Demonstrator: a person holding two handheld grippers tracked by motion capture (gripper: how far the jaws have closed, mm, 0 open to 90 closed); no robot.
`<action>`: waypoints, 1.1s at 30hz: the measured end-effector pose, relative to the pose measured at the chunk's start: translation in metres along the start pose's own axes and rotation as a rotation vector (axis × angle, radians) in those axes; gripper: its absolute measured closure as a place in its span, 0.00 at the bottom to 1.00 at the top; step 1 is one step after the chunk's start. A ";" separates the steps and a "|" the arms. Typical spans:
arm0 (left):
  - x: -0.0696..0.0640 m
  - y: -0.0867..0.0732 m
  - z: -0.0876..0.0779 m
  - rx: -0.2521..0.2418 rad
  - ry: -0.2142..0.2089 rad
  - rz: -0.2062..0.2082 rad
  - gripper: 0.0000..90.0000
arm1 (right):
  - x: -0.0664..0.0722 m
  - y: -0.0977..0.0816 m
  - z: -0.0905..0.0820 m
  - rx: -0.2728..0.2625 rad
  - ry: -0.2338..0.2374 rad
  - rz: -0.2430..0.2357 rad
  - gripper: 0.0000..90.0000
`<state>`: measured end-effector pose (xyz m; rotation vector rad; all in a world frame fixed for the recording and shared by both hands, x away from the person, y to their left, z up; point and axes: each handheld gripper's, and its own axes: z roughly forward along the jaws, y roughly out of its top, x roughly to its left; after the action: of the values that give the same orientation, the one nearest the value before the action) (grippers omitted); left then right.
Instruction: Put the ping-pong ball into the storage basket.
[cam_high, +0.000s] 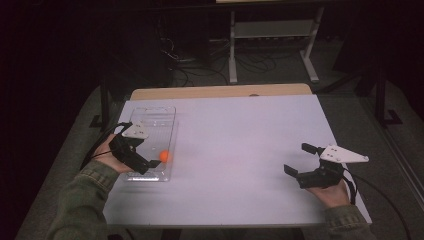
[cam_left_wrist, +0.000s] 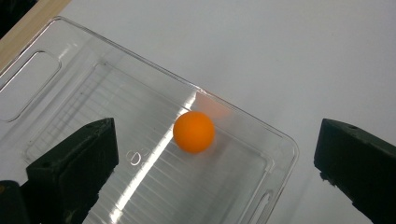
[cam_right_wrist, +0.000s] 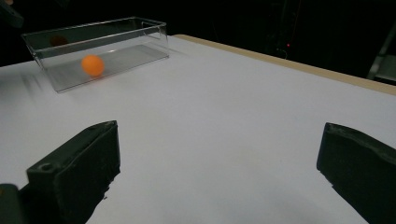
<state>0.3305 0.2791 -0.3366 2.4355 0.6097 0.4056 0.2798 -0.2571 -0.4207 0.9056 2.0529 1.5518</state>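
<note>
Left tongs (cam_left_wrist: 215, 172) gape over orange ball (cam_left_wrist: 194, 131) inside clear tray (cam_left_wrist: 56, 70).

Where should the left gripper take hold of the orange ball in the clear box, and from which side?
Across its middle, coming from above: the orange ball lies loose inside the clear box, whose walls block the sides. The open left gripper already hangs over it.

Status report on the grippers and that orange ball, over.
Left gripper open above clear bin. Right gripper open, empty, over bare table. Orange ball inside bin, near its wall. Nothing blocking.
</note>
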 end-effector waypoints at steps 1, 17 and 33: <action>0.000 -0.002 0.000 -0.011 0.000 -0.006 0.00 | 0.000 0.000 0.000 0.000 0.000 0.000 0.00; -0.005 -0.025 0.001 -0.098 0.004 -0.077 0.00 | 0.000 0.000 0.000 0.003 -0.001 -0.002 0.00; -0.007 -0.039 -0.003 -0.187 0.023 -0.138 0.00 | 0.001 -0.001 0.000 0.007 -0.001 -0.003 0.00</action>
<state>0.3109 0.3052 -0.3594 2.1996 0.7120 0.4147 0.2795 -0.2566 -0.4213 0.9054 2.0599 1.5430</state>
